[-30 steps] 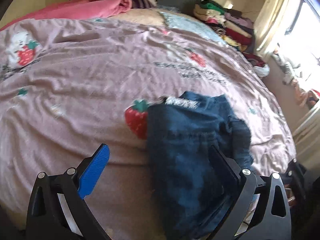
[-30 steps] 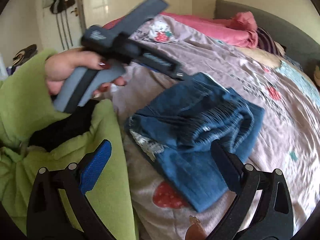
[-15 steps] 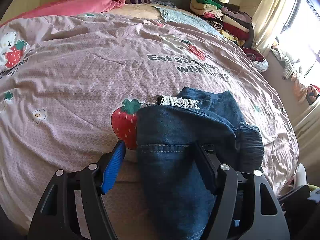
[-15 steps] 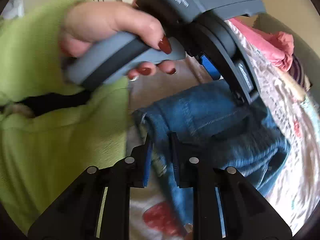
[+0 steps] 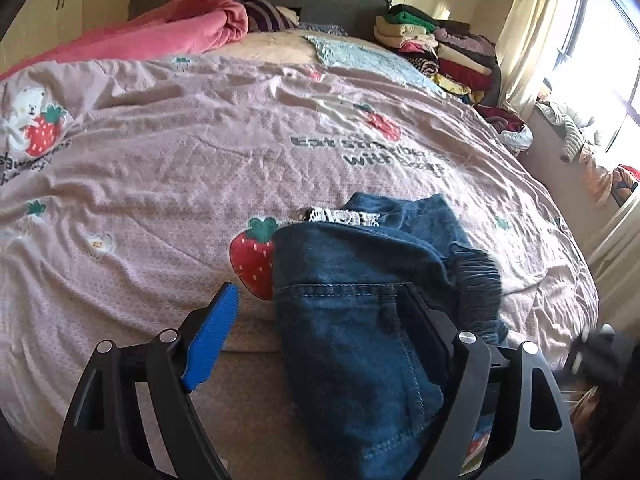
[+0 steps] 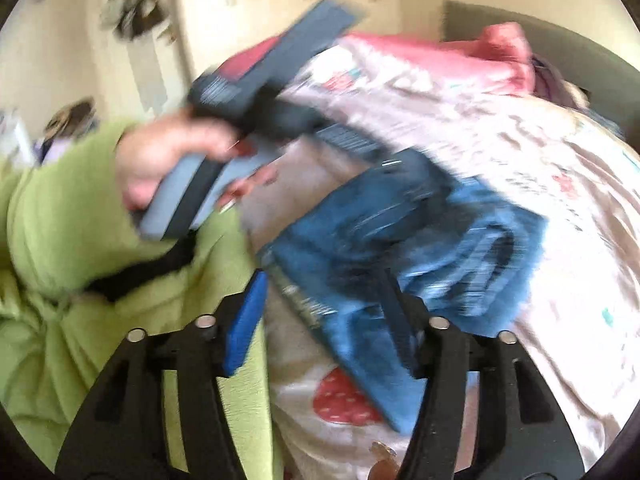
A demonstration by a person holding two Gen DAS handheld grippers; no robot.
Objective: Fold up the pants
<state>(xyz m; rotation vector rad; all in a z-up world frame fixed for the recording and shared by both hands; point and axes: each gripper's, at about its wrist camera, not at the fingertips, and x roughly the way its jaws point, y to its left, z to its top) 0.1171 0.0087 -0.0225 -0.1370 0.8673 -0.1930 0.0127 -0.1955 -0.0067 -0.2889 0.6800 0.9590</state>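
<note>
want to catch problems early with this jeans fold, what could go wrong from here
1. The jeans lie at the near edge of the bed, so a tug could slide them off.
2. Both the left gripper and the right gripper have just been opening and neither clamps the denim, so the bunched folded layers may spring loose.
3. The grippers are close together over the jeans, so they could bump.

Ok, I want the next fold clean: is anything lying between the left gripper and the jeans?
Nothing visible. The left gripper is open right over the near end of the jeans, its jaws having just widened; only the bedspread lies around them.
</note>
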